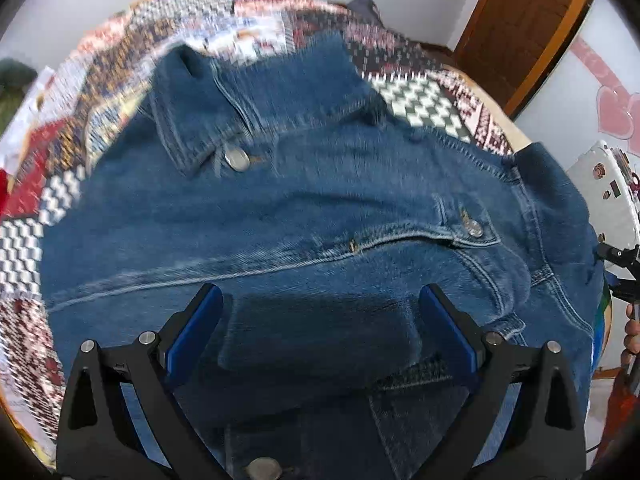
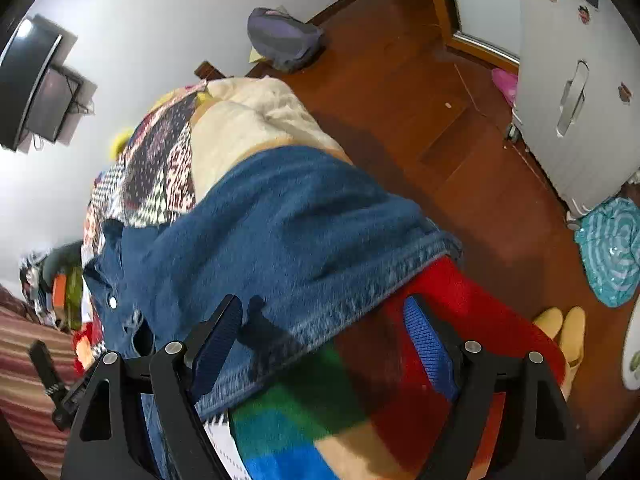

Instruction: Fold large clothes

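**Denim jacket spread on the bed, both tongs open above it**

The jacket (image 1: pixel 304 216) lies front-up on a patchwork quilt (image 1: pixel 60 128) covering the bed. In the left wrist view most of its front shows: the collar (image 1: pixel 192 120) toward the far end of the bed, a metal button (image 1: pixel 237 157) below it, and a flapped chest pocket (image 1: pixel 472 224) to the right. One sleeve (image 1: pixel 320 328) is folded across the body, lying crosswise between the tong fingers. The jacket's long axis runs from the collar at the far end toward the camera, with the hem nearest.

The right wrist view shows what the left cannot: the jacket's side edge (image 2: pixel 344 312) reaching the bed's edge and hanging over it onto a rainbow-striped blanket (image 2: pixel 360 412), with the wooden floor (image 2: pixel 400 100), a white fridge (image 2: pixel 576 80), a grey bag (image 2: pixel 284 42) by the wall and yellow slippers (image 2: pixel 564 332) beyond.

The left gripper (image 1: pixel 320 316) hangs wide open over the folded sleeve, pads clear of the cloth. The right gripper (image 2: pixel 324 340) is also open, straddling the jacket's seamed edge and the blanket without pinching either.
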The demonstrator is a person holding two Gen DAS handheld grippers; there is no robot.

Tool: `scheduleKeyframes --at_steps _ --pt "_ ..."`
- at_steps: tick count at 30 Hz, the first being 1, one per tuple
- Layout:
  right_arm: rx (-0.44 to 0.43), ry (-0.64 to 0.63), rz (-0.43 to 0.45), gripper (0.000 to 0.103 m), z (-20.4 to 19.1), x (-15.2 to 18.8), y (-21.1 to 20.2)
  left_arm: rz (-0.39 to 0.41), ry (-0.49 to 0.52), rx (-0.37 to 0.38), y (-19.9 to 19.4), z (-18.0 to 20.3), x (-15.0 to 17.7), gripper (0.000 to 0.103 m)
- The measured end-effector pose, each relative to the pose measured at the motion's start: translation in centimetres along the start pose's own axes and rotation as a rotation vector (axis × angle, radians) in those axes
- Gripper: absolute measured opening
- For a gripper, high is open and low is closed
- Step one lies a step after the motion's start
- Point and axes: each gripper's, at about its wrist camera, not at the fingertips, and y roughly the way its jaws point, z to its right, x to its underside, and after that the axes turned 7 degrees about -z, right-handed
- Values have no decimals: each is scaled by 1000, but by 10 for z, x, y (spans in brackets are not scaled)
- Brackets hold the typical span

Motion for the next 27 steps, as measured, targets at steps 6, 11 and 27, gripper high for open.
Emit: scheduleKeyframes --at_steps 6,11,27 --pt "8 0 6 82 -7 -15 20 -32 11 -21 15 9 1 99" --pt "6 7 78 64 -14 -22 25 -25 33 -38 12 14 2 99" --pt "-78 -275 332 25 -116 -4 -66 126 73 -60 -50 16 21 99"
